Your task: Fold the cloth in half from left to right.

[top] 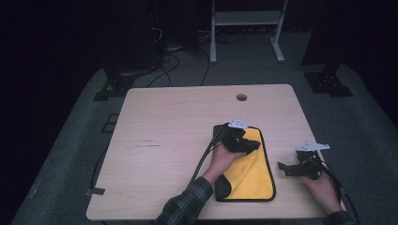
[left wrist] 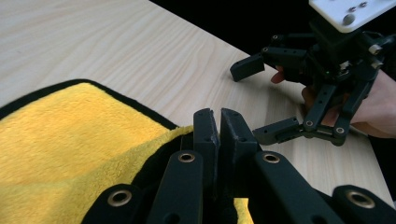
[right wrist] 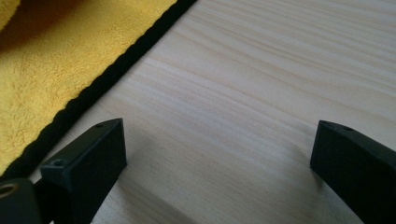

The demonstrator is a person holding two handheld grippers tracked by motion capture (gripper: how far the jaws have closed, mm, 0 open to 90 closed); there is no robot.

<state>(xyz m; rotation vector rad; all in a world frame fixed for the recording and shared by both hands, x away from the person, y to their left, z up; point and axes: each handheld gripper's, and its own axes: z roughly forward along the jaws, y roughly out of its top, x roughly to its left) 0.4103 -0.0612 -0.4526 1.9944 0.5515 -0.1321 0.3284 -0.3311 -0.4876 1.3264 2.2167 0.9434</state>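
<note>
One yellow cloth point(top: 251, 176) with a black border lies on a pale wooden table point(top: 164, 140), toward the near right part of the top. There is one cloth, one table, two grippers and two hands.

The left gripper point(top: 253, 144) sits over the far half of the cloth, pointing right. Its jaws are pressed together on a fold of the cloth; in the left gripper view point(left wrist: 218, 122) the yellow pile and black border are bunched up under and between the two black jaws, whose tips almost meet. The lifted fold leaves part of the cloth doubled over itself. The left hand point(top: 223, 157) wraps the gripper body from below, and the forearm in a plaid sleeve point(top: 185, 206) comes in from the bottom edge, angled up and right across the near corner of the cloth. A black cable point(top: 204, 157) runs from the gripper back along the arm.

The right gripper point(top: 283, 167) rests low over bare wood just right of the cloth, apart from it, and points left toward the cloth's edge. Its jaws stand wide apart with nothing between them; the right gripper view point(right wrist: 217, 154) shows plain table between the two tips and the cloth's border at upper left. The right hand point(top: 324, 187) holds it from behind, near the table's right edge.

One round hole point(top: 241, 97) is in the table's far side.
</note>
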